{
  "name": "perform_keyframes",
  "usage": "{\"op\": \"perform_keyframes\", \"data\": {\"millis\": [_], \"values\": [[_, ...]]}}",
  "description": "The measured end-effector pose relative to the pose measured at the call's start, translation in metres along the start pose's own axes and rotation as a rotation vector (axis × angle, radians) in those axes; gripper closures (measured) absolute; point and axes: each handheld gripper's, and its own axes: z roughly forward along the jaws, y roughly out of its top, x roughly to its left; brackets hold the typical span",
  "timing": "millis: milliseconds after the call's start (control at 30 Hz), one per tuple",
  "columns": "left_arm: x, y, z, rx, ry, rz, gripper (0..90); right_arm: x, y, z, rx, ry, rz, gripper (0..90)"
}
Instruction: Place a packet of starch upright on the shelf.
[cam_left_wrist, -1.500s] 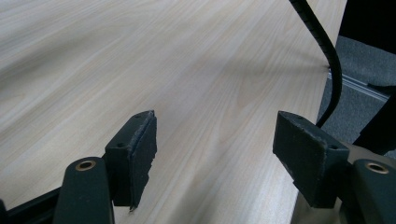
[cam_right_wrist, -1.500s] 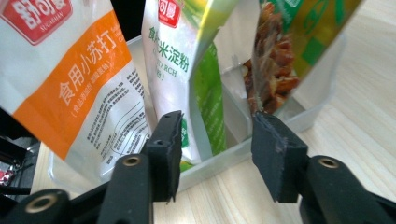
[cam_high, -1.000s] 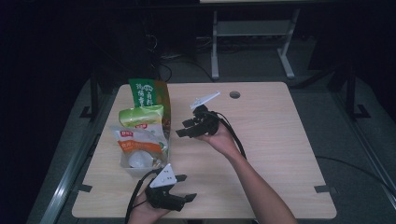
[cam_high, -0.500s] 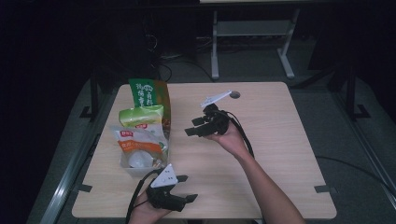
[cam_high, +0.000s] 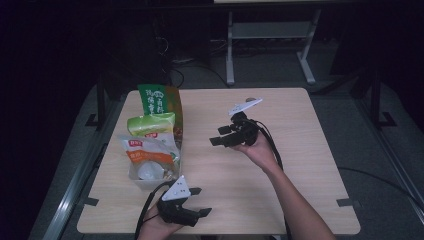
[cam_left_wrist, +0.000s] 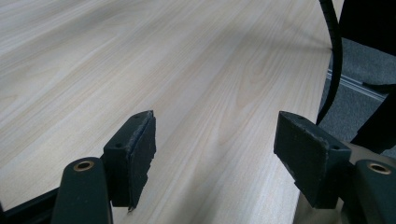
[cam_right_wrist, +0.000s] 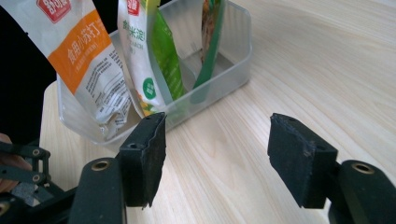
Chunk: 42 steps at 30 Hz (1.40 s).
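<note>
Right gripper (cam_high: 216, 140) mid-frame, jaws wide, empty, facing clear bin (cam_right_wrist: 233, 70) of pouches (cam_high: 150, 155). Left gripper (cam_high: 200, 201) bottom centre, jaws wide over bench (cam_high: 300, 200).

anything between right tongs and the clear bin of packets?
Nothing: bare wooden table lies between the open right tongs and the clear bin, as the right gripper view shows.

Right gripper (cam_high: 216, 136) has pulled back from the bags (cam_high: 150, 131), moving right and toward the person, jaws apart and empty, now over bare table (cam_high: 300, 125).
</note>
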Motion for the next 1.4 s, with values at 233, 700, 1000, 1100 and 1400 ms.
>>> {"op": "perform_keyframes", "data": {"millis": [233, 700, 1000, 1100, 1400], "values": [[0.0, 0.0, 0.0, -0.004, 0.001, -0.003, 29.2, -0.004, -0.009, -0.012, -0.011, -0.015, 0.016, 35.1], [0.002, 0.0, 0.001, -0.005, 0.007, 0.002, 29.3, -0.009, -0.023, -0.037, -0.013, -0.032, 0.042, 33.4], [0.002, 0.0, 0.0, 0.003, 0.008, 0.004, 29.3, -0.01, -0.035, -0.047, -0.02, -0.037, 0.062, 32.4], [0.002, 0.0, 0.0, 0.002, 0.008, 0.002, 29.3, -0.01, -0.039, -0.05, -0.019, -0.038, 0.072, 31.8], [0.003, 0.0, -0.001, 0.002, 0.01, 0.003, 29.3, -0.012, -0.049, -0.059, -0.013, -0.045, 0.076, 30.3]]}}
